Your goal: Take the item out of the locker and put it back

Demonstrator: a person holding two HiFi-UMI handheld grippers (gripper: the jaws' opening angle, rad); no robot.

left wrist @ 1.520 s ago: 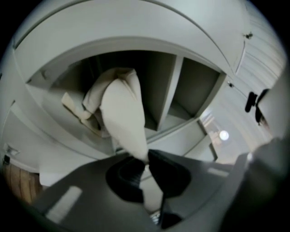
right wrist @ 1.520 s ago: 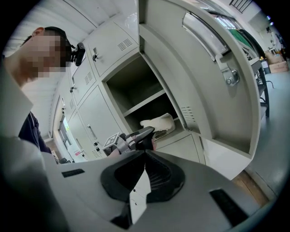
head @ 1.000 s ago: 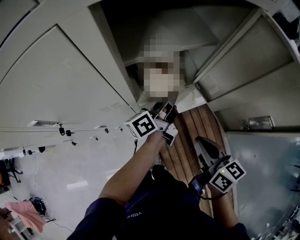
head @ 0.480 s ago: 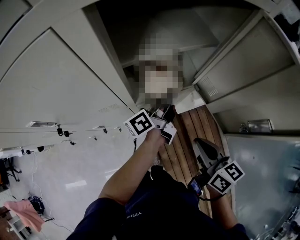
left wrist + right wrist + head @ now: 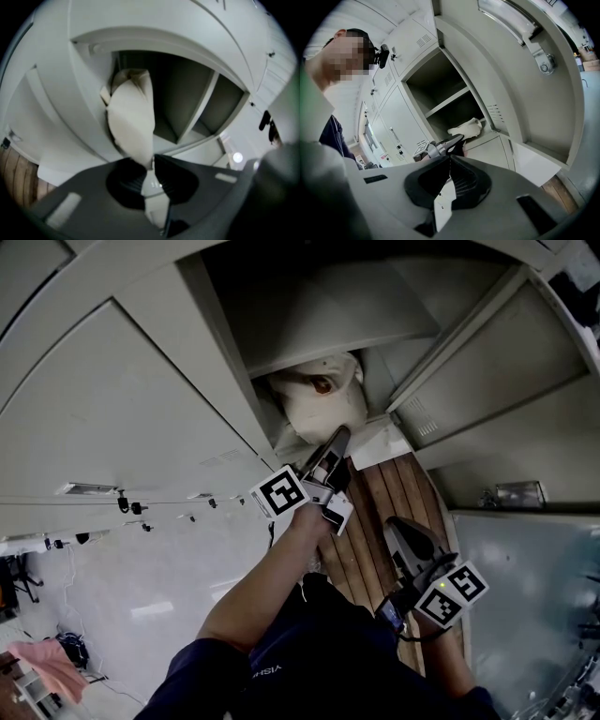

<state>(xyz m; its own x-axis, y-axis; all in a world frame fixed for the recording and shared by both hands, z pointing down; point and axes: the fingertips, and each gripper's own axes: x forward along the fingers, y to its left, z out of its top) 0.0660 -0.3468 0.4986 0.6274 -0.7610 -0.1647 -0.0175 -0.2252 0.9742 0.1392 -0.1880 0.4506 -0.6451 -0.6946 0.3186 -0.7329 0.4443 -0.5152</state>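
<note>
Left claw [image 5: 152, 160], just loosening — item [image 5: 133, 122] pinched

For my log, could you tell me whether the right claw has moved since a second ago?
No; the right claw sits at the same spot over the wooden planks.

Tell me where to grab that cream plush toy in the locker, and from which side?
Pinch the thin, soft end of the cream plush toy that points toward the open front, coming straight in from the front. The locker walls it in at both sides, with a shelf above, leaving only that side free.
</note>
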